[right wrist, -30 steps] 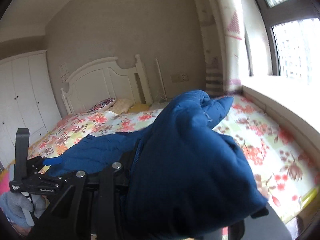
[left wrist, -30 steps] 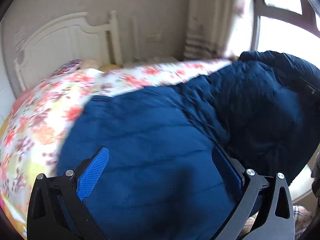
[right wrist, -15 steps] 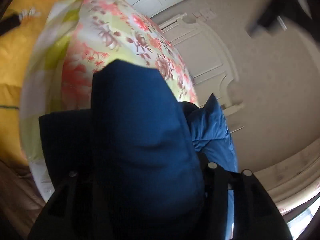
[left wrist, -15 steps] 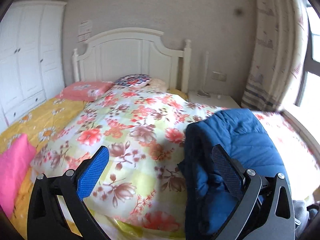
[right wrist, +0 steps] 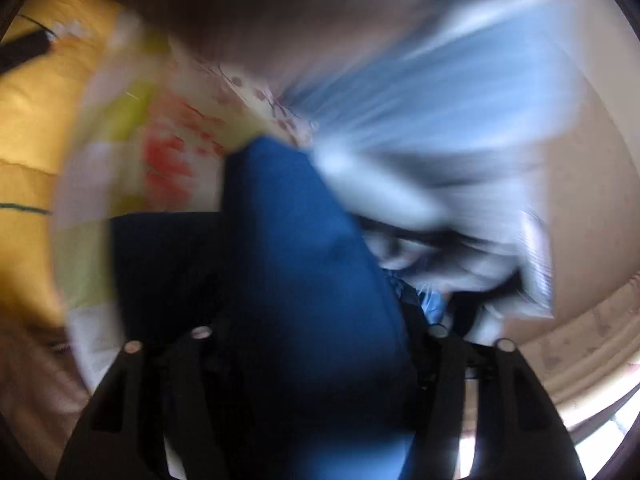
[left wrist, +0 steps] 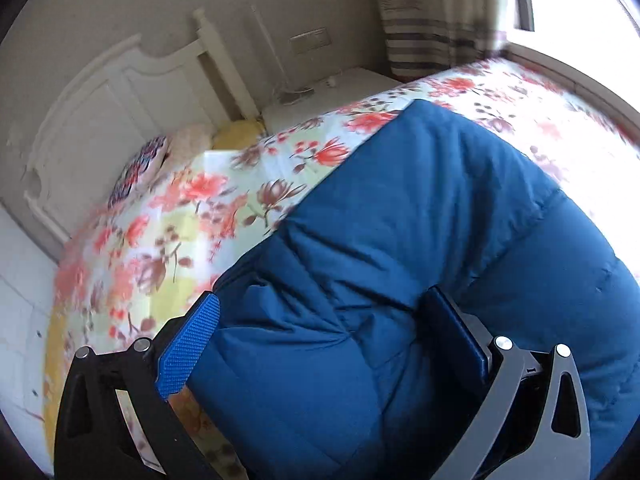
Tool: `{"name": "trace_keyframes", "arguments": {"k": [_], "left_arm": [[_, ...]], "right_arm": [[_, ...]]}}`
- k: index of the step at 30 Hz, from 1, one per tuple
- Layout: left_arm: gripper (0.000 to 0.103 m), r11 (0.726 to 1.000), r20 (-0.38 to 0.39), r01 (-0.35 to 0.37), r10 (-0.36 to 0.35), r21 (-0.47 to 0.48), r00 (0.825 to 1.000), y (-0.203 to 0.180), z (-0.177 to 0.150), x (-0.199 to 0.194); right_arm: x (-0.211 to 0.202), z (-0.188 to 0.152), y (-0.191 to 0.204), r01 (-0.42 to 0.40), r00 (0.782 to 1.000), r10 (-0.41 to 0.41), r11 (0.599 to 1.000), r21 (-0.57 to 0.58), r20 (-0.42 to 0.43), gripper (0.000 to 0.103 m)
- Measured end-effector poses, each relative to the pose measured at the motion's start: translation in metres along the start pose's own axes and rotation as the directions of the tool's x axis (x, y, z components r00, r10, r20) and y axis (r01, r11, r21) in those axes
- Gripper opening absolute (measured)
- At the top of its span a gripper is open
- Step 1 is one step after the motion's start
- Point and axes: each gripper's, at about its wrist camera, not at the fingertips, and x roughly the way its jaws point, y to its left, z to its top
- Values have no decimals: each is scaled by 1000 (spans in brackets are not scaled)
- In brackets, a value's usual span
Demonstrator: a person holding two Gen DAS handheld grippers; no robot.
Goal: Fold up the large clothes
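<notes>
Swinging back over the bed, the left tongs (left wrist: 320,344) now hang above the blue padded jacket (left wrist: 420,248), where half a second ago the left wrist view showed mostly bare flowered quilt (left wrist: 168,240) between the fingers and the jacket off to the right. The jaws stand wide apart, as they did then; the textured blue pad (left wrist: 188,352) sits at the jacket's left edge and the far finger (left wrist: 456,332) lies against a bulge of the fabric, but nothing is pinched. The jacket lies ahead of and under these tongs in a thick, doubled-over mound on the quilt, with the white headboard (left wrist: 120,120) beyond it to the left.

From the right wrist view, heavily smeared by motion, the right tongs (right wrist: 316,332) have a thick fold of the same jacket (right wrist: 304,260) between the fingers. A second ago that fold was bunched tight against them and carried high; now the jaws are opening around it, so the grip looks to be letting go. Whether the pads touch the cloth cannot be told through the blur. Beyond the tongs, quilt and a yellow sheet (right wrist: 32,120) show to the left.

My reading: one fold has just been laid over, and the left tongs are placed to press or take the next edge.
</notes>
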Motion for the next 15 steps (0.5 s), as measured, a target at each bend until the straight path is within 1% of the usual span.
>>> {"name": "trace_keyframes", "arguments": {"k": [2, 4, 5, 6, 8, 9, 10, 11, 12, 13, 14, 15], "left_arm": [[99, 998, 18, -49, 50, -49, 999, 16, -15, 4], [99, 993, 31, -60, 63, -101, 997, 26, -27, 5], [99, 990, 40, -60, 65, -127, 997, 29, -32, 5], [99, 988, 55, -67, 75, -140, 996, 29, -35, 4], [99, 984, 86, -94, 108, -150, 990, 27, -39, 0], [99, 983, 98, -103, 119, -154, 988, 25, -39, -3], [99, 981, 109, -109, 128, -162, 986, 24, -41, -5], [99, 980, 117, -111, 132, -168, 984, 23, -40, -6], [99, 978, 126, -112, 136, -176, 983, 24, -41, -6], [99, 977, 132, -113, 138, -182, 982, 23, -40, -6], [99, 975, 142, -114, 142, -190, 980, 24, -41, -7], [99, 972, 154, -123, 155, -198, 976, 25, -43, -8]], "right_arm": [[-28, -13, -24, -65, 996, 58, 991, 114, 63, 62], [-46, -24, -48, -122, 988, 97, 966, 226, 120, 62], [-54, -31, -62, -139, 983, 97, 947, 291, 154, 62], [-62, -38, -80, -164, 977, 100, 916, 366, 186, 62], [-73, -55, -111, -214, 962, 93, 842, 495, 257, 62], [-69, -56, -123, -206, 964, 78, 821, 532, 253, 64], [-61, -58, -129, -181, 974, 69, 814, 552, 217, 64], [-47, -55, -128, -149, 984, 71, 826, 543, 161, 65], [-33, -54, -122, -135, 989, 82, 840, 525, 123, 65], [-12, -56, -109, -150, 989, 132, 857, 492, 71, 64], [6, -59, -94, -158, 987, 158, 865, 476, 39, 64], [9, -65, -88, -158, 987, 136, 856, 493, 81, 65]]}}
